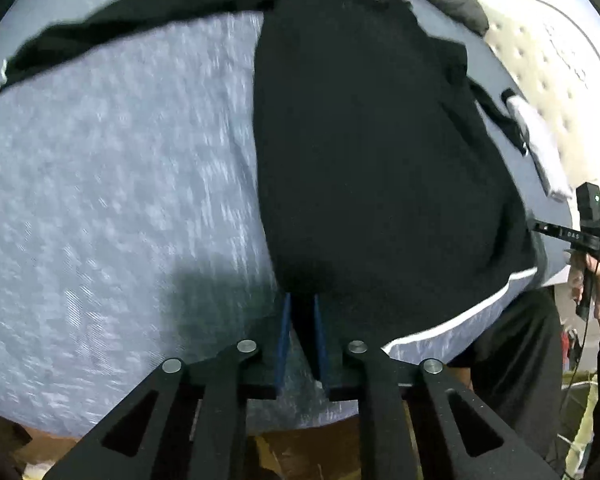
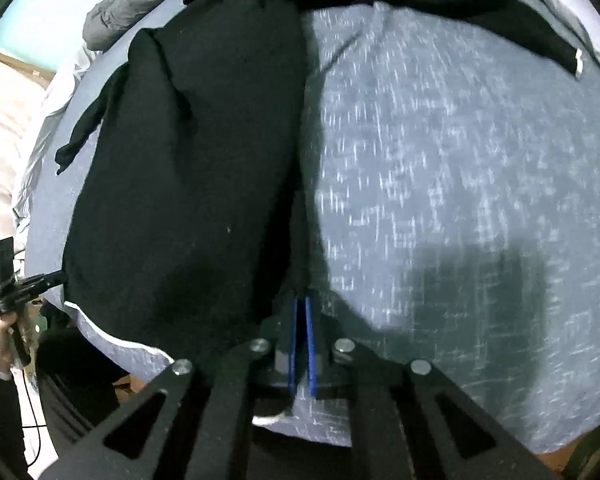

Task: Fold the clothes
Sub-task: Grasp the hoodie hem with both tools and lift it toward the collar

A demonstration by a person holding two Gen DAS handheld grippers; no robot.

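The black garment (image 1: 380,152) lies on the grey-blue bed cover (image 1: 120,200), its long axis running from the bottom centre to the top of each frame. Both grippers pinch its near hem: the left gripper (image 1: 302,300) stands narrow on one corner, the right gripper (image 2: 303,300) nearly shut, seemingly on the other, though blur hides the contact. Only the left view shows the sleeve (image 1: 120,28) at upper left.
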